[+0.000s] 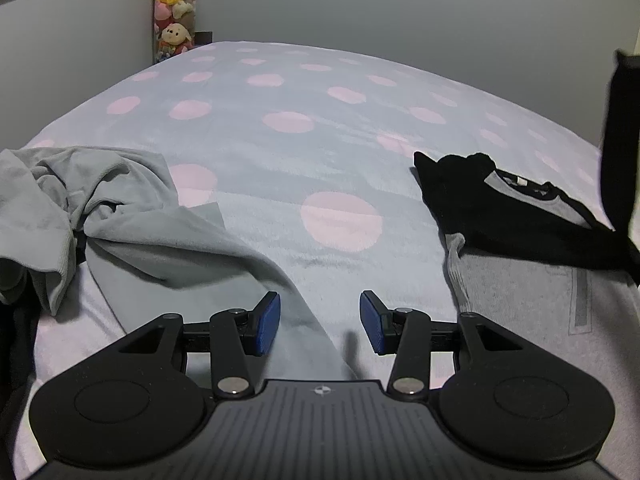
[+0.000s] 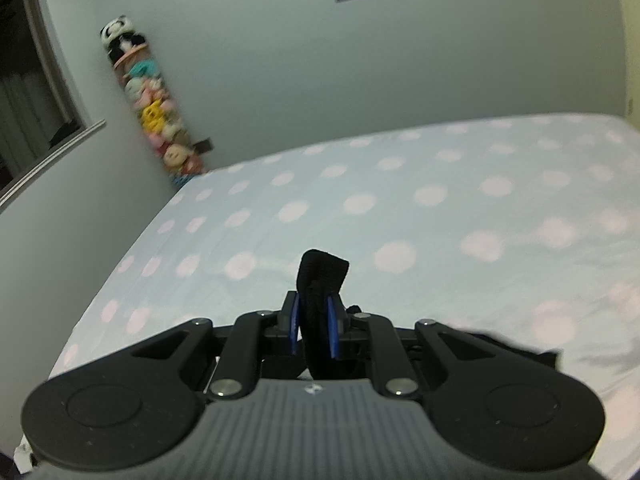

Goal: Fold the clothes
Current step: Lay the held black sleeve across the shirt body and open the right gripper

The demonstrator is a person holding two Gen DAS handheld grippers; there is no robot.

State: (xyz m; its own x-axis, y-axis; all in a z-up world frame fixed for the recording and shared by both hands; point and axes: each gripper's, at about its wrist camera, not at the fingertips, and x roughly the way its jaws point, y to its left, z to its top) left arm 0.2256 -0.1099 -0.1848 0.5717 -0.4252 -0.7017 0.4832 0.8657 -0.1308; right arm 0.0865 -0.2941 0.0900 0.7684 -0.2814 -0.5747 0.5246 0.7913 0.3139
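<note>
Garments: one grey (image 1: 132, 216), one black (image 1: 500, 212); left tongs (image 1: 320, 322) released, right tongs (image 2: 314, 330) clamp black fabric (image 2: 322, 280).

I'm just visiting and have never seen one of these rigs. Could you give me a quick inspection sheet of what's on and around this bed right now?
Surface: bed under a pale blue cover with pink dots.
Job's things: crumpled grey garment on the left; grey and black top lying on the right, black part uppermost.
Clutter: nothing seen.
Grippers: left gripper open, nothing between its blue pads, held over the grey garment's edge; right gripper shut on a strip of black fabric, lifted above the bed.
Cables: nothing seen.
Surroundings: plain walls; tall column of plush toys in the corner; window frame at left.
</note>
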